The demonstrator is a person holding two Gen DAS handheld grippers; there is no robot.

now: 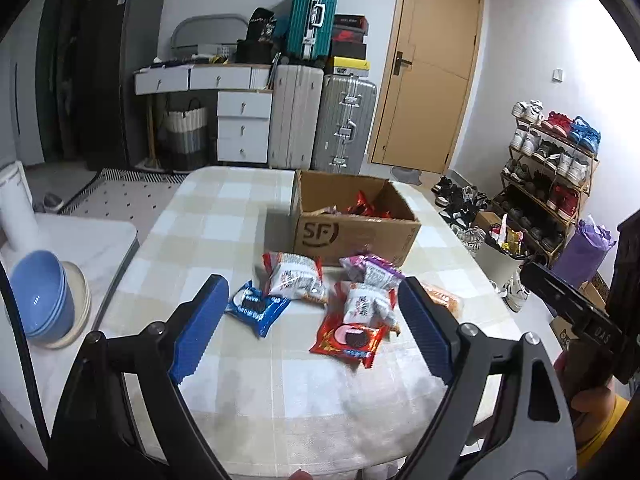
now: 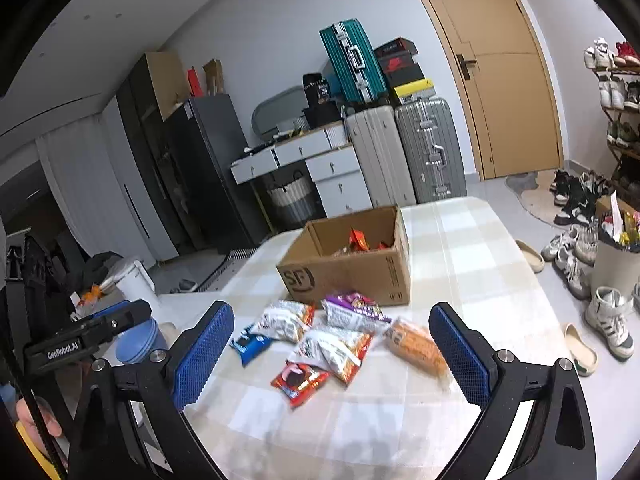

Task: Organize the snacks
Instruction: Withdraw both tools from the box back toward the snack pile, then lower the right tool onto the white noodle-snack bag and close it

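Both tongs, left tongs (image 1: 312, 320) and right tongs (image 2: 332, 344), are wide and empty; the crowded snack packs (image 1: 352, 304) overlap, so one grab may catch two.

Even, soft indoor light, no hard shadows; strong fisheye bending with black corners; snack packets (image 1: 320, 300) slightly motion-blurred; bright glare on wall (image 1: 560, 40) upper right

My left gripper (image 1: 312, 320) had matte black arms with silver screws and ribbed blue pads (image 1: 200, 328). My right gripper (image 2: 332, 352) matched it, its blue pads (image 2: 202, 354) dimpled. Its black side rail read "DAS". A yellow sleeve (image 1: 600, 428) showed.
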